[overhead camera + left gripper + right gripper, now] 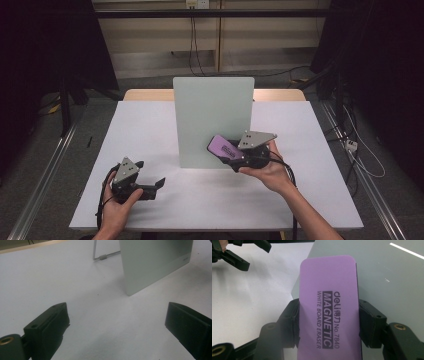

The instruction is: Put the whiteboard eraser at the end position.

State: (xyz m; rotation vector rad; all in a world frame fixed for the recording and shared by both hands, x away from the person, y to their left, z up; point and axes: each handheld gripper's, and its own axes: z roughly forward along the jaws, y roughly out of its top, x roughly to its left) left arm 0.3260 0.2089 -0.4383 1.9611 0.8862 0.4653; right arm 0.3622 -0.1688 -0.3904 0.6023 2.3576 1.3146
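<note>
A pale grey-green whiteboard (212,120) stands upright at the table's middle on a wire stand (102,257). My right gripper (227,150) is shut on a purple magnetic whiteboard eraser (222,146), held just in front of the board's lower right part. In the right gripper view the eraser (328,305) sits between both pads, printed side up, with the board (387,277) behind it. My left gripper (159,183) rests low at the table's front left, open, nothing between its jaws. Its fingers (47,325) frame bare table in the left gripper view, and the board (155,262) stands beyond.
The white table (150,130) has bare room all around the board. A wooden edge (145,94) shows at the back. Cables (360,150) lie on the floor to the right, and metal rails run along both sides.
</note>
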